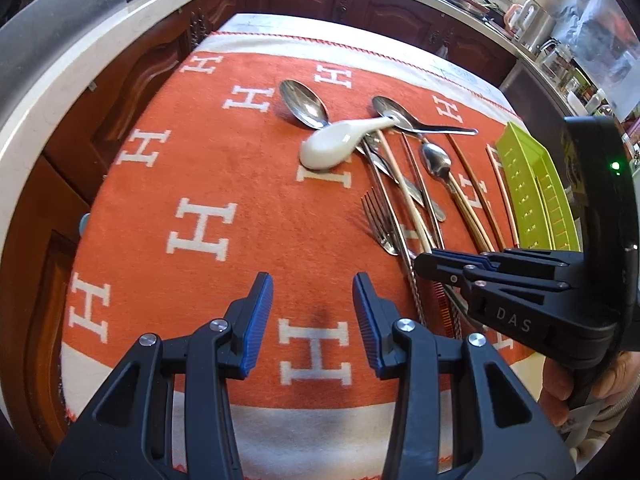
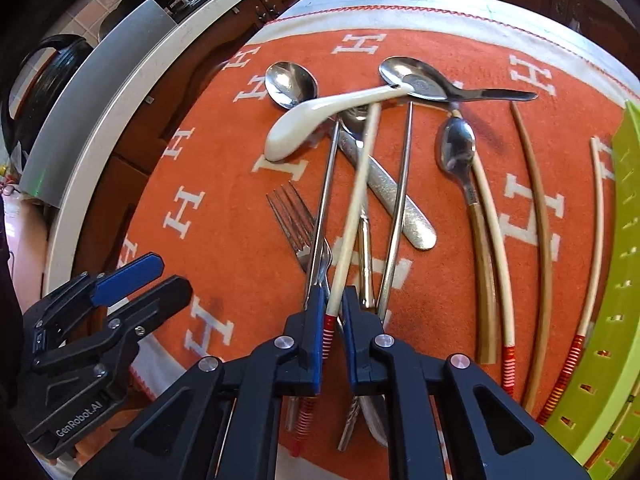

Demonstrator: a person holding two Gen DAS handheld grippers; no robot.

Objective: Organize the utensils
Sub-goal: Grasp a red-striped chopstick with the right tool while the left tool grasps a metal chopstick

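Nearest: right gripper, fingers nearly closed on a pale chopstick at its red-wound end. The stick's long axis runs straight away from the fingers, w/ its far tip under the white ceramic spoon. Whether the pads already pinch hard can't be told for sure, but the stick sits between them w/ no visible gap.

Left gripper hovers over bare orange cloth, fingers partway apart, holding nothing. It's to the left of the pile; the right one is nearer the utensils.

Mid: fork, metal chopsticks and a knife handle cross over and beside the held stick, so lifting it likely drags on neighbours.

Right of the pile: small spoon, more bamboo chopsticks lying roughly parallel, then the green tray at the cloth's right edge, prob. the drop spot.

Far: two steel spoons; past them, the bench edge. Open room is on the left side.
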